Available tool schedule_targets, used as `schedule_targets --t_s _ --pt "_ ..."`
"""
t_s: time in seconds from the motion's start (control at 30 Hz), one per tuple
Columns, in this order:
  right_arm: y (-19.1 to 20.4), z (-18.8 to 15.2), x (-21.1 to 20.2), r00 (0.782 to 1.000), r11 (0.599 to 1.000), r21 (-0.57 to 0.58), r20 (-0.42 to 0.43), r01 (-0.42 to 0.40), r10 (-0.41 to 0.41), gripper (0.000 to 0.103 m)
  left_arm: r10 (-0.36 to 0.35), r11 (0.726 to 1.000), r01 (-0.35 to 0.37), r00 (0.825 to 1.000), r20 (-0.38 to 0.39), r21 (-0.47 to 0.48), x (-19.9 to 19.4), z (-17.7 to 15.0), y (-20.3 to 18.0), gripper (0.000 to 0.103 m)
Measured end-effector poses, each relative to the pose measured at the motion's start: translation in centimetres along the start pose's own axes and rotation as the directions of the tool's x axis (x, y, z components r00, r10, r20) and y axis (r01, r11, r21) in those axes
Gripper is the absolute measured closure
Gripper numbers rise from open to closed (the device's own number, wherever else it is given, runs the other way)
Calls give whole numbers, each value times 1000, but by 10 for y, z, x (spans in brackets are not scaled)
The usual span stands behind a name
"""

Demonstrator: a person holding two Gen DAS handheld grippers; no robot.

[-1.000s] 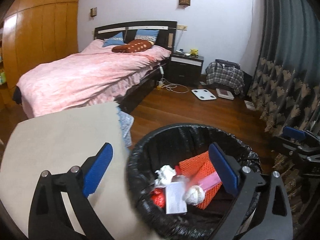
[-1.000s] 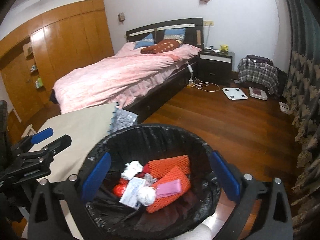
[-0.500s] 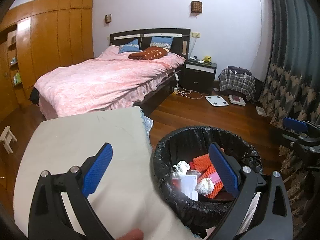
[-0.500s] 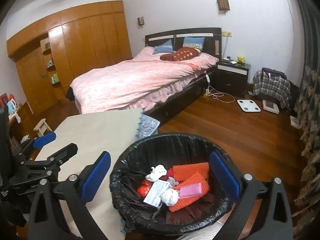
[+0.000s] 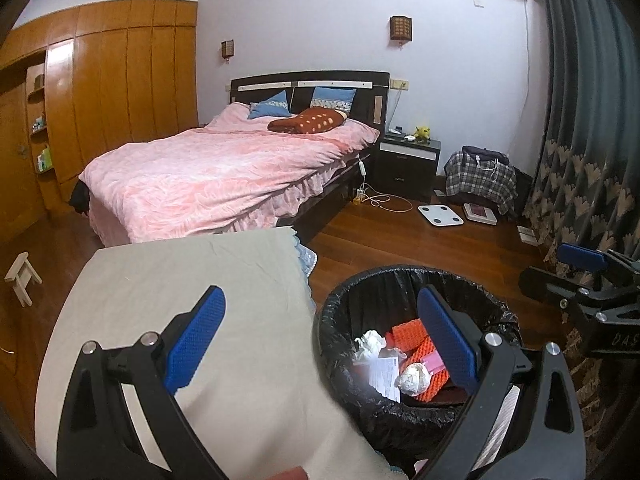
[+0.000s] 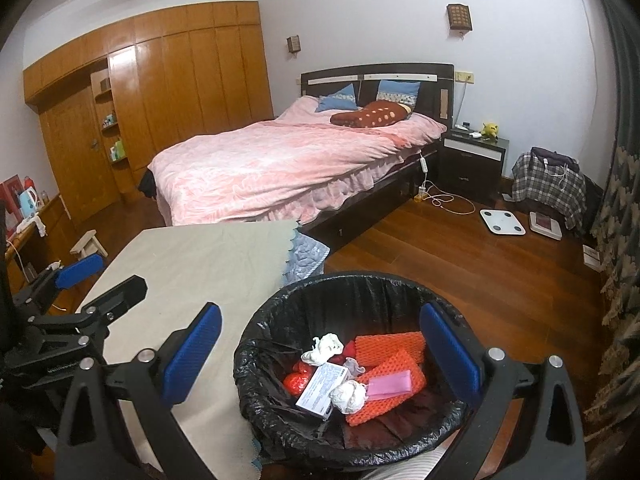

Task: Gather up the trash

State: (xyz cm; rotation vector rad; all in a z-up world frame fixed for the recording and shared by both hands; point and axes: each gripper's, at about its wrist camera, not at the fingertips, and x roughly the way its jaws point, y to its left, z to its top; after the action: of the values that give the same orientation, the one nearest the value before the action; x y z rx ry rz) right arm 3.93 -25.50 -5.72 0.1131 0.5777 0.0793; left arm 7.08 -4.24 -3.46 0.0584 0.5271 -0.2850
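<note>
Beige cloth covers the table (image 6: 192,264) beside my black-lined round trash bin (image 6: 280,308) on glossy wood flooring (image 6: 480,280); my left gripper (image 5: 320,336) and right gripper (image 6: 320,352) gape wide, holding nothing.

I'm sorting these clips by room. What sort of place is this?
A home bedroom, most likely: a made bed with a pink cover, a dark nightstand beside it, and a wall of wooden wardrobes.

We saw both views evenly and rather dimly lit, with a cool cast. Fisheye bending curved the walls, and black corners framed each picture. A soft glare blurred the bin rim (image 5: 352,376) just ahead of the left tool (image 5: 320,344).
</note>
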Motion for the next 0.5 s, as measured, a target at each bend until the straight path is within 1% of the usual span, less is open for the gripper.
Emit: schedule_targets --t_s 0.5 --pt "2 1 -1 1000 1000 0 1 2 -2 6 5 1000 -5 1000 3 4 -2 1 1 9"
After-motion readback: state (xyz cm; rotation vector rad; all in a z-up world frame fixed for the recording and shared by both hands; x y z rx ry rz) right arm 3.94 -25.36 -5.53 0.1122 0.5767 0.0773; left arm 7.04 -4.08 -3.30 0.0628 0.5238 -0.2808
